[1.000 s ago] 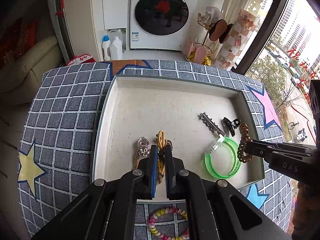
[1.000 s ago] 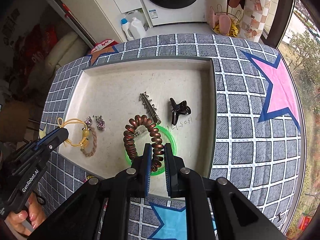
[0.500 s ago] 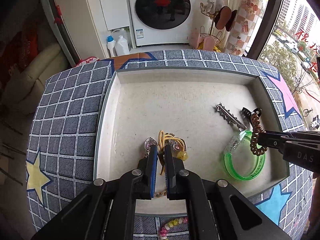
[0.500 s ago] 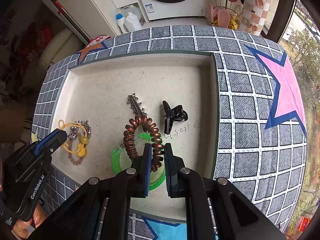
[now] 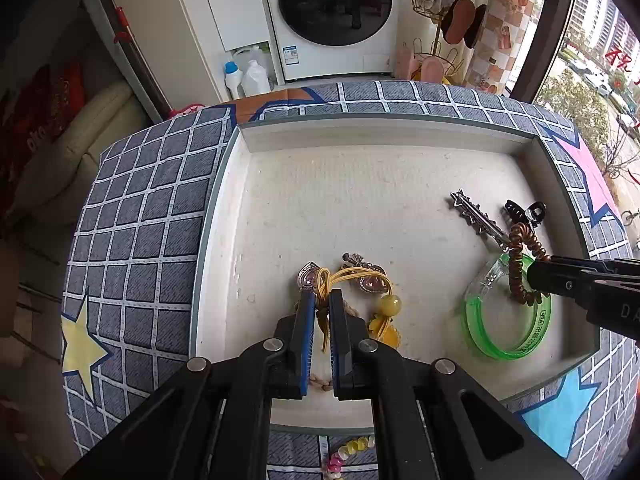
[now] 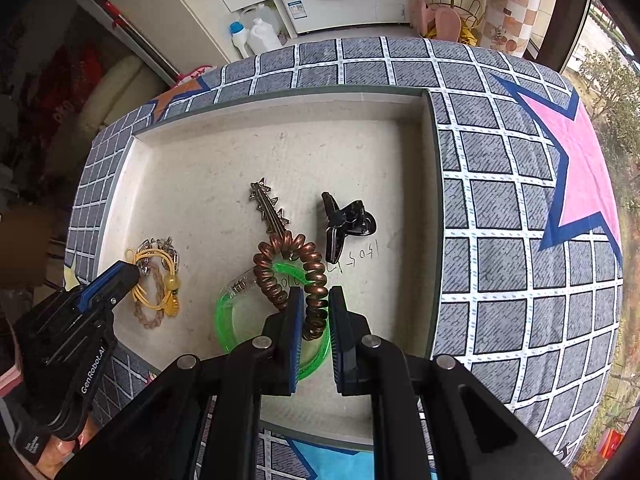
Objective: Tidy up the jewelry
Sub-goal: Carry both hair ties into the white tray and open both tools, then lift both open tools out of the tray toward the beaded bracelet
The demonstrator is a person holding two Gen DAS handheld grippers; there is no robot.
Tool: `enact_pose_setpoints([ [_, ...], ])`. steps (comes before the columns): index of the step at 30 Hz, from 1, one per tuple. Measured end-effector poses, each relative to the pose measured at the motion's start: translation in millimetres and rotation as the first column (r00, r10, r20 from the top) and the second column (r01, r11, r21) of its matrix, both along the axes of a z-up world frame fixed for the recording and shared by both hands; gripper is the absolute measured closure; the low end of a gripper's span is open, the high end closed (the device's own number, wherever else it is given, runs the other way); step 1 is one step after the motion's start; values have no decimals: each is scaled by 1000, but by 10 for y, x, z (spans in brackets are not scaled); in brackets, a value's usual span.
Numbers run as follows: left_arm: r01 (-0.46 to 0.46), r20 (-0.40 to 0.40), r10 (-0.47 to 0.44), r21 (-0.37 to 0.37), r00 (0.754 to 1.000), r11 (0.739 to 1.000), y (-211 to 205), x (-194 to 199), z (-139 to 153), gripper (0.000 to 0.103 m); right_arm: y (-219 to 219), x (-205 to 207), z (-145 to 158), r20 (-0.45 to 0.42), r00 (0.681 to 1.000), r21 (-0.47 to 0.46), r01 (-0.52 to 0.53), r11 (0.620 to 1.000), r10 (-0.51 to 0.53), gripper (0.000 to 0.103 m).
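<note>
- Behind the work surface, a white front-loading washing machine (image 5: 334, 20) is seen against the far wall, with two plastic detergent bottles (image 5: 246, 76) set on the floor beside it; a small label on the machine's front is too small to be read.
- Copper-coloured spiral hair tie (image 6: 294, 280) is found between the blue pads of the right gripper (image 6: 312, 322), whose jaws are opening; the coil lies in the gap and across the translucent green plastic bangle (image 6: 240, 320), and whether either pad touches the coil cannot be told.
- Yellow elastic cord with amber beads (image 5: 360, 280) is pinched by the left gripper (image 5: 322, 312), which is clenched on it; heart-shaped pink-stone charms (image 5: 308, 276) and a braided tan bracelet (image 6: 150, 312) lie against the cord.
- All of these are contained in a shallow cream rectangular tray with a grey-green rim (image 5: 224, 200), together with a silver star-studded hair clip (image 6: 270, 212) and a black claw clip (image 6: 344, 224).
- Handwritten marks on the tray floor just beside the claw clip are seen but cannot be read with certainty.
- "GenRobot.AI" is printed on the body of the left gripper in the right wrist view; "DA" is legible on the right gripper in the left wrist view.
- Outside the tray, a pastel bead bracelet (image 5: 348, 454) lies on the grey checked tablecloth with coloured stars (image 5: 136, 216).
</note>
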State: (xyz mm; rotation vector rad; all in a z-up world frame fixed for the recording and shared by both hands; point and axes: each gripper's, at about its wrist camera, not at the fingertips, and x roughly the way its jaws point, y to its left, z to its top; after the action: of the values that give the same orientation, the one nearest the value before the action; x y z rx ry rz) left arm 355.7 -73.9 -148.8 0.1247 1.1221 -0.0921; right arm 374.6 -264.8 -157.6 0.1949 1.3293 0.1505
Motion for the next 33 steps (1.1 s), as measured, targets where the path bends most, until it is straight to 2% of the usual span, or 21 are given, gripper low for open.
enact_pose_setpoints([
  [1, 0, 0, 0, 1, 1000, 1000, -2, 0, 1, 84, -9, -5, 4, 1, 1000, 7, 1, 1000, -1, 61],
  [2, 0, 1, 0, 3, 1000, 1000, -5, -2, 3, 84, -13, -15, 20, 10, 1000, 11, 2, 1000, -2, 53],
  [3, 0, 2, 0, 5, 1000, 1000, -6, -3, 5, 84, -15, -27, 45, 24, 1000, 14, 2, 1000, -3, 49],
  [16, -5, 29, 6, -22, 1000, 1000, 25, -15, 95, 82, -59, -101, 300, 86, 995, 95, 41, 995, -49, 49],
  [17, -7, 29, 8, -29, 1000, 1000, 29, -18, 106, 72, -63, -110, 314, 89, 995, 102, 44, 994, -53, 49],
  [18, -15, 26, 16, -41, 1000, 999, 42, -20, 123, 19, -65, -117, 326, 91, 994, 111, 48, 993, -58, 49],
  [19, -39, 47, 41, -47, 998, 998, 68, -41, 168, 0, -71, -125, 337, 92, 994, 120, 51, 991, -63, 48],
  [20, -48, 94, 53, -58, 994, 997, 85, -82, 242, 0, -78, -140, 349, 93, 993, 129, 55, 990, -67, 48],
  [24, -26, 106, 32, -57, 994, 998, 56, -97, 366, 0, -90, -182, 384, 100, 992, 145, 59, 988, -74, 44],
  [26, -27, 128, 33, -47, 991, 999, 59, -132, 434, 0, -93, -206, 395, 101, 992, 158, 64, 985, -81, 39],
  [28, -30, 138, 36, -44, 990, 999, 83, -173, 494, 0, -102, -247, 410, 102, 991, 182, 69, 981, -89, 24],
  [29, -30, 141, 36, -44, 989, 999, 103, -196, 514, 0, -115, -273, 428, 104, 990, 191, 69, 979, -90, 22],
  [33, -40, 146, 46, -47, 988, 998, 238, -355, 556, 0, -107, -374, 478, 100, 992, 209, 60, 976, -83, 22],
])
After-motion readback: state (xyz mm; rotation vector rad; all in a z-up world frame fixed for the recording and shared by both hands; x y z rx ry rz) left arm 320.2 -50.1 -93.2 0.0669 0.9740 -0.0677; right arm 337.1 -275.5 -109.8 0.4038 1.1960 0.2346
